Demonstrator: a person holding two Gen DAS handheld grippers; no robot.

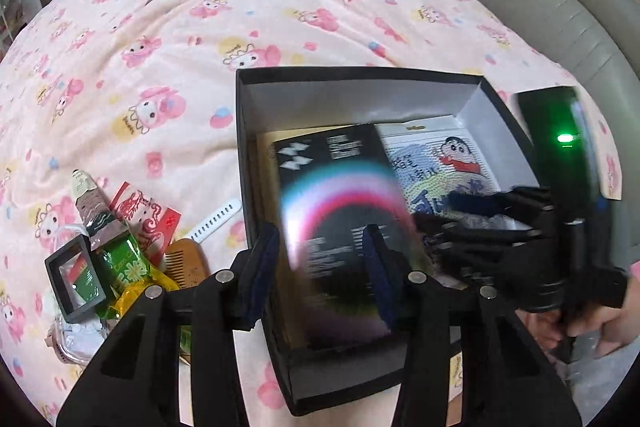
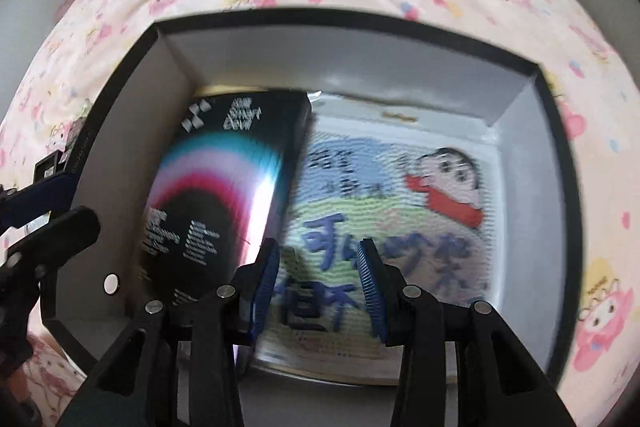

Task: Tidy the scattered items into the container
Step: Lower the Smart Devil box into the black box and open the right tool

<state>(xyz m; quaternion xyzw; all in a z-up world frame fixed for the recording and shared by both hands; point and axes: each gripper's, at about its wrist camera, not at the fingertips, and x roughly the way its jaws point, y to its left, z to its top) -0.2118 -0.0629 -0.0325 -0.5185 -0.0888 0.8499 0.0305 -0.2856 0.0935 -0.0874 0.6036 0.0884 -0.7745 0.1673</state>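
The bed (image 1: 200, 27), under its pink cartoon-print cover, carries everything here, and the big black box (image 1: 360, 77) with pale inner walls sits on it as the container. Two flat things already lie inside it: a dark glossy carton (image 2: 216, 195) with a rainbow arc, leaning against the left wall, and beside it a cartoon picture pack (image 2: 400, 195) lying flat on the floor of the box. Both look light and stiff; I'd judge the carton slick on its faces, so its narrow edges are the safer place to pinch. What remains to tidy is the small heap (image 1: 120, 251) on the cover left of the box: crinkly green and yellow packets, a red paper packet (image 1: 146, 215), a wooden comb (image 1: 188, 263), a white strap (image 1: 216, 221), a little black frame (image 1: 76, 277) with a clear window. The packets should be soft and slippery, best taken by a sealed edge; the comb is rigid and easy by its spine; the frame looks fragile. The left hand-held gripper (image 1: 320, 267) hangs over the box's near left wall, half spread, with nothing visibly pinched. The right hand-held gripper (image 2: 318, 283) points down into the box, half spread too and empty. Only the left view shows the heap; the right view alone shows the picture pack whole.
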